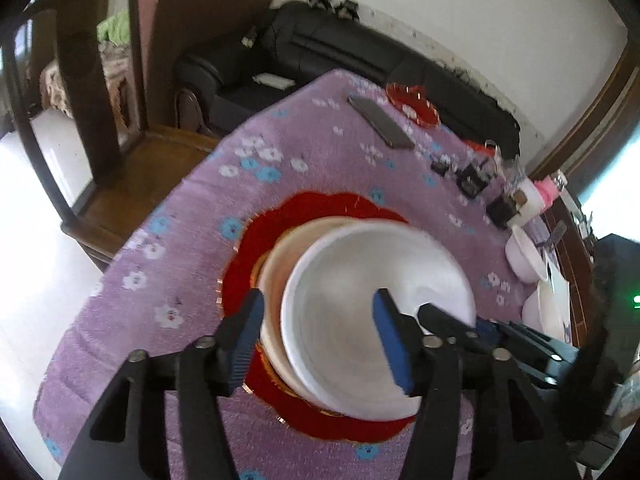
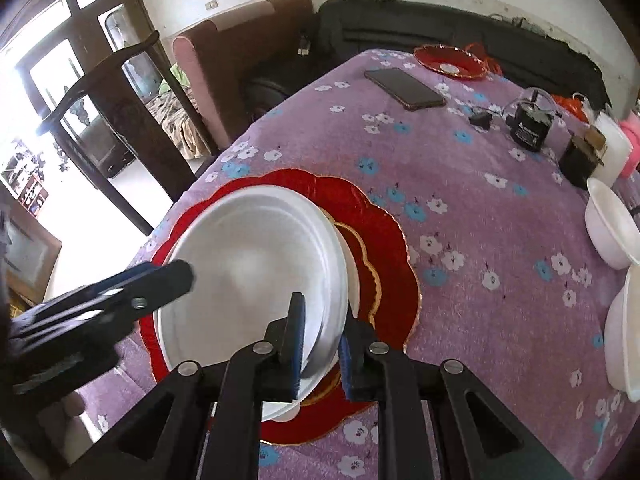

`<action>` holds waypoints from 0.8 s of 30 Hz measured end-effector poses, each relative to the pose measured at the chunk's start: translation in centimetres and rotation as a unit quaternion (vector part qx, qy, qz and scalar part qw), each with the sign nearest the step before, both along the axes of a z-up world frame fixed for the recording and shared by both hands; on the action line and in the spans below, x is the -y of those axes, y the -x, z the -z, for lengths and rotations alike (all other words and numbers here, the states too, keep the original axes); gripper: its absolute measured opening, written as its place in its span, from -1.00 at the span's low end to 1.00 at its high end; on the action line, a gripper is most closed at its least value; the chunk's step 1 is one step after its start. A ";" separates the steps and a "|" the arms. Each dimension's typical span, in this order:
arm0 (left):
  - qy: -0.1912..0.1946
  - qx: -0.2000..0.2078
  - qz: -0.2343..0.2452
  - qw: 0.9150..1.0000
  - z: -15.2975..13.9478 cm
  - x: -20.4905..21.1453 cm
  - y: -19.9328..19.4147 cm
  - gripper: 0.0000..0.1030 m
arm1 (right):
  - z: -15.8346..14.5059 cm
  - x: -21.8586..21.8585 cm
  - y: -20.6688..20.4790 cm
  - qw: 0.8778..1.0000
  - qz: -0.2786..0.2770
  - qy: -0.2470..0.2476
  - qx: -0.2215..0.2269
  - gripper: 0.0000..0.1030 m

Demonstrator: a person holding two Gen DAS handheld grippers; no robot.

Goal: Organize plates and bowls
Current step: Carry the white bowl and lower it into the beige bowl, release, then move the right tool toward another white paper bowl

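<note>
A white plate [image 1: 360,312] [image 2: 256,272] lies tilted over another white dish [image 1: 276,264] on a big red scalloped plate [image 1: 260,240] [image 2: 384,248]. My right gripper [image 2: 322,344] is shut on the white plate's near rim, one finger above and one below. It shows in the left wrist view as a dark arm [image 1: 472,328] at the plate's right edge. My left gripper [image 1: 318,320] is open, its fingers astride the plate's left rim, one pad over the plate, not touching as far as I can tell. It shows in the right wrist view [image 2: 160,284].
Purple flowered tablecloth [image 2: 480,208]. White bowls [image 2: 612,228] [image 1: 524,256] stand at the right edge. A phone [image 2: 404,88], a small red dish [image 2: 452,62] and dark small items [image 2: 528,128] lie at the far side. A wooden chair [image 1: 100,112] stands left of the table.
</note>
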State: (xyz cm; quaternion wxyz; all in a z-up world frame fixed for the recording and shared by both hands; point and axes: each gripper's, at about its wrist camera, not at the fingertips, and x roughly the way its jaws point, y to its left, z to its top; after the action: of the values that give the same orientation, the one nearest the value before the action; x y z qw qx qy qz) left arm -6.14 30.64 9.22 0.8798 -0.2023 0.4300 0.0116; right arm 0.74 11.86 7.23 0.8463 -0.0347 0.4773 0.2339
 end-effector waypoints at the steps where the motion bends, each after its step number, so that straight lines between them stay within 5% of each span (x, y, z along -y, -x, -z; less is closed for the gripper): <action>1: -0.001 0.009 -0.004 1.000 -0.5 -0.1 0.5 0.16 | -0.1 0.1 0.0 1.000 0.002 -0.004 0.006 -0.23; 3: -0.005 0.022 -0.007 1.000 -1.2 -0.1 1.3 0.17 | -0.4 0.5 0.2 1.000 0.010 -0.023 0.018 0.27; 8: -0.030 0.051 -0.018 0.998 -3.0 0.3 3.6 0.19 | -2.3 2.0 0.8 0.997 0.029 -0.049 0.046 0.27; 11: -0.084 0.077 -0.043 0.993 -4.5 1.5 5.6 0.44 | -3.6 3.7 2.0 0.994 0.040 -0.074 0.064 0.27; 13: -0.138 0.093 -0.074 0.983 -5.3 2.8 7.0 0.67 | -4.4 4.7 3.3 0.992 0.048 -0.078 0.086 0.27; 18: -0.247 0.137 -0.111 0.953 -6.7 6.7 9.9 0.80 | -5.5 6.9 7.4 0.983 0.071 -0.064 0.155 0.52; 24: -0.275 0.155 -0.076 0.946 -7.2 10.7 11.9 0.80 | -5.7 10.9 10.4 0.978 0.095 -0.086 0.164 0.56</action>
State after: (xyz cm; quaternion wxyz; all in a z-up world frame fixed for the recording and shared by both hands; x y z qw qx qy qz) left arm -18.08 19.90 16.46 0.9536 0.0157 0.2515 0.1645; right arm -9.62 1.01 12.95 0.9314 0.0455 0.3108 0.1840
